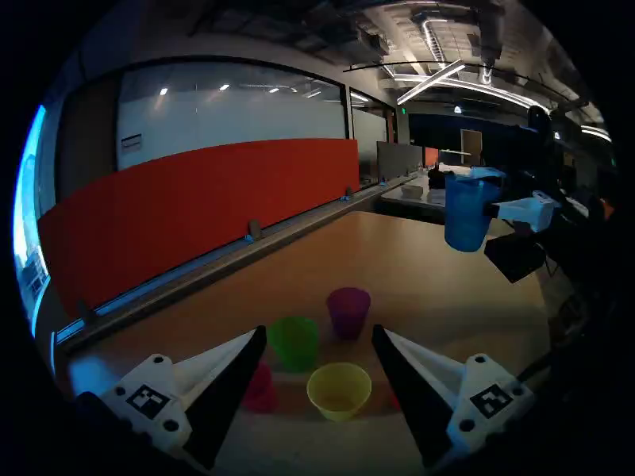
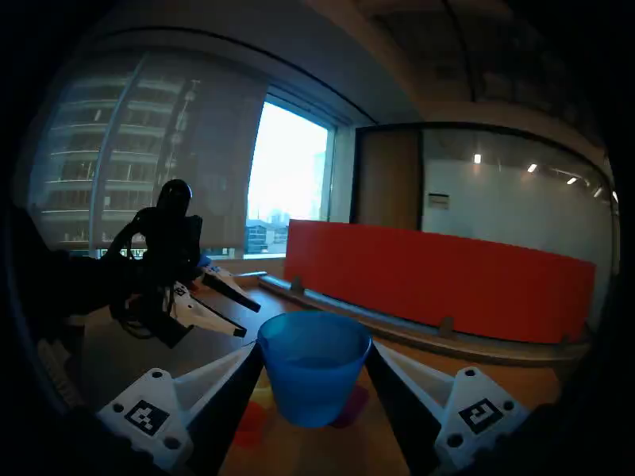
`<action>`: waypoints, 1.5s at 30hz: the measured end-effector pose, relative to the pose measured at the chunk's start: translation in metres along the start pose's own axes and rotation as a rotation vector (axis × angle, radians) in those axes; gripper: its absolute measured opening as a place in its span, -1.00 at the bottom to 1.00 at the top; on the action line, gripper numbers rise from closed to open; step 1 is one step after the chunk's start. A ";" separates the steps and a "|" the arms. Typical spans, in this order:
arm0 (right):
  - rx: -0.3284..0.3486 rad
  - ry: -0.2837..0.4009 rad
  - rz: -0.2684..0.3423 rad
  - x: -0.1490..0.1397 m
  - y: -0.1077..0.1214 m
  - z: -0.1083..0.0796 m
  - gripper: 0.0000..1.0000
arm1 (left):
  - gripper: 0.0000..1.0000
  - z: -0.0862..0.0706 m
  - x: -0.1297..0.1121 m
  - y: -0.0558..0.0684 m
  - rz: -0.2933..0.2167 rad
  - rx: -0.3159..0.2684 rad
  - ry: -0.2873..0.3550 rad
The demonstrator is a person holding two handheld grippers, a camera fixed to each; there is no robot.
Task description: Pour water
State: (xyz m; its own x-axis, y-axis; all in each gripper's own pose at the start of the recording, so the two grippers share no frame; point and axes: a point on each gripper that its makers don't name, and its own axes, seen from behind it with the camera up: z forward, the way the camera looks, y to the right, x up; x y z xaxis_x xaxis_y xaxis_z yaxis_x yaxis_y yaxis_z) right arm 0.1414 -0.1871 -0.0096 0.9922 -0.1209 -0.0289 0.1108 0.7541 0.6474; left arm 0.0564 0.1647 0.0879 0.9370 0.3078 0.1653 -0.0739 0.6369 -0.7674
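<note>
Looking out over the wooden table (image 1: 429,262) first, backed by a red partition (image 1: 206,198) along its far edge. Next down in size, the right gripper (image 2: 313,349): clenched on the blue cup (image 2: 313,385) from both sides, held up in the air well off to one side of the small cups, close to upright, no spill. Seems to carry water (hard to read the level in this dim light). Then the left gripper (image 1: 317,332): fingers spread wide, gripping nothing, hovering low over the table. Framed between and just ahead of those fingers, four little cups in a cluster: purple cup (image 1: 349,311) farthest, green cup (image 1: 294,343) beside it, yellow cup (image 1: 339,389) nearest, pink cup (image 1: 260,390) half hidden behind the left finger. By the look of it, pick-up done, pour not yet begun. Left to do: bringing the blue cup over a small one and tipping. No telling which gets it.
</note>
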 end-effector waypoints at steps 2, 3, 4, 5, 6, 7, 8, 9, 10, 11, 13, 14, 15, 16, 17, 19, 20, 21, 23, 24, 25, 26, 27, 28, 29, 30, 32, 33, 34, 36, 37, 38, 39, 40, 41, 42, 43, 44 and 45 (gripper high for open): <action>-0.002 0.005 -0.005 0.003 -0.001 -0.002 0.83 | 0.98 0.004 -0.002 0.000 0.001 -0.002 -0.008; -0.004 0.006 -0.006 0.004 -0.001 -0.004 0.83 | 0.98 0.007 -0.003 0.000 0.002 -0.004 -0.012; -0.005 0.007 -0.007 0.004 -0.002 -0.005 0.83 | 0.98 0.010 -0.004 0.000 0.003 -0.005 -0.018; -0.007 0.008 -0.008 0.005 -0.003 -0.007 0.83 | 0.98 0.012 -0.006 0.001 0.004 -0.007 -0.023; -0.008 0.008 -0.008 0.005 -0.003 -0.008 0.82 | 0.98 0.015 -0.007 0.000 0.006 -0.007 -0.028; -0.010 0.009 -0.007 0.005 -0.003 -0.009 0.82 | 0.98 0.018 -0.009 0.000 0.009 -0.007 -0.033; -0.011 0.009 -0.007 0.005 -0.003 -0.011 0.82 | 0.98 0.021 -0.010 0.000 0.011 -0.007 -0.039; -0.013 0.009 -0.007 0.005 -0.003 -0.012 0.82 | 0.98 0.024 -0.012 -0.001 0.013 -0.007 -0.044; -0.016 0.008 -0.007 0.005 -0.003 -0.014 0.82 | 0.98 0.027 -0.014 -0.001 0.014 -0.007 -0.051; -0.018 0.008 -0.006 0.005 -0.003 -0.015 0.82 | 0.98 0.030 -0.016 -0.002 0.016 -0.006 -0.057; -0.024 0.007 -0.006 0.005 -0.002 -0.018 0.82 | 0.98 0.036 -0.020 -0.004 0.013 -0.007 -0.073; -0.026 0.007 -0.005 0.005 -0.002 -0.019 0.83 | 0.98 0.039 -0.023 -0.005 0.011 -0.007 -0.081; -0.028 0.006 -0.006 0.005 -0.002 -0.021 0.82 | 0.98 0.042 -0.025 -0.006 0.010 -0.006 -0.090; -0.030 0.005 -0.006 0.005 -0.001 -0.022 0.82 | 0.98 0.045 -0.028 -0.008 0.009 -0.005 -0.100; -0.032 0.004 -0.007 0.005 -0.001 -0.023 0.83 | 0.98 0.049 -0.030 -0.009 0.007 -0.004 -0.110; -0.038 0.003 -0.009 0.005 0.000 -0.025 0.83 | 0.98 0.055 -0.035 -0.013 0.007 0.000 -0.127; -0.041 0.002 -0.010 0.005 0.001 -0.026 0.83 | 0.98 0.058 -0.037 -0.014 0.008 0.002 -0.135; -0.042 0.002 -0.010 0.005 0.001 -0.027 0.83 | 0.98 0.061 -0.039 -0.015 0.008 0.004 -0.142; -0.046 0.000 -0.009 0.004 0.001 -0.028 0.83 | 0.99 0.067 -0.043 -0.018 0.007 0.008 -0.158; -0.047 -0.001 -0.009 0.004 0.002 -0.029 0.83 | 0.99 0.070 -0.045 -0.019 0.006 0.009 -0.163; -0.048 -0.002 -0.009 0.004 0.002 -0.029 0.82 | 0.99 0.073 -0.047 -0.020 0.004 0.010 -0.169; -0.049 -0.003 -0.009 0.003 0.002 -0.030 0.82 | 0.99 0.075 -0.048 -0.021 0.003 0.011 -0.173; -0.050 -0.003 -0.009 0.003 0.002 -0.030 0.82 | 0.99 0.078 -0.050 -0.022 0.001 0.011 -0.178; -0.051 -0.004 -0.010 0.003 0.003 -0.030 0.83 | 0.98 0.080 -0.051 -0.023 -0.002 0.011 -0.182; -0.052 -0.004 -0.010 0.002 0.003 -0.031 0.83 | 0.98 0.083 -0.053 -0.024 -0.004 0.011 -0.186; -0.054 -0.005 -0.011 0.002 0.003 -0.031 0.83 | 0.98 0.085 -0.055 -0.025 -0.006 0.011 -0.193; -0.057 -0.008 -0.011 0.001 0.004 -0.032 0.83 | 0.98 0.090 -0.058 -0.027 -0.009 0.013 -0.207; -0.058 -0.008 -0.011 0.001 0.004 -0.032 0.83 | 0.98 0.093 -0.060 -0.027 -0.009 0.015 -0.214; -0.059 -0.009 -0.010 0.000 0.005 -0.033 0.83 | 0.98 0.095 -0.061 -0.028 -0.008 0.016 -0.221; -0.062 -0.010 -0.009 0.000 0.006 -0.034 0.83 | 0.98 0.099 -0.064 -0.030 -0.006 0.020 -0.233; -0.063 -0.010 -0.008 -0.001 0.007 -0.035 0.83 | 0.98 0.101 -0.065 -0.030 -0.004 0.021 -0.237; -0.064 -0.011 -0.006 -0.002 0.007 -0.035 0.83 | 0.98 0.103 -0.065 -0.031 -0.003 0.022 -0.242; -0.066 -0.012 -0.005 -0.002 0.008 -0.036 0.83 | 0.98 0.105 -0.066 -0.031 -0.003 0.020 -0.247; -0.067 -0.014 -0.004 -0.003 0.009 -0.036 0.83 | 0.98 0.107 -0.067 -0.030 -0.003 0.018 -0.253; -0.068 -0.015 -0.003 -0.004 0.009 -0.036 0.83 | 0.98 0.109 -0.068 -0.030 -0.003 0.015 -0.259; -0.069 -0.016 -0.002 -0.004 0.010 -0.036 0.83 | 0.98 0.112 -0.069 -0.029 -0.002 0.015 -0.264; -0.070 -0.017 -0.001 -0.005 0.011 -0.036 0.83 | 0.99 0.114 -0.069 -0.029 0.000 0.014 -0.268; -0.072 -0.017 0.000 -0.006 0.011 -0.036 0.83 | 0.99 0.116 -0.070 -0.029 0.002 0.014 -0.273; -0.072 -0.017 0.000 -0.006 0.012 -0.036 0.83 | 0.98 0.118 -0.071 -0.029 0.005 0.015 -0.276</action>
State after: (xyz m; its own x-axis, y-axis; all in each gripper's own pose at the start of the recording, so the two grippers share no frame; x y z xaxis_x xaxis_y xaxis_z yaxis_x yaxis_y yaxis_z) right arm 0.1386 -0.1541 -0.0297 0.9912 -0.1313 -0.0150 0.1147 0.7984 0.5910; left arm -0.0485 0.2082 0.1715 0.8079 0.4908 0.3261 -0.0850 0.6446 -0.7598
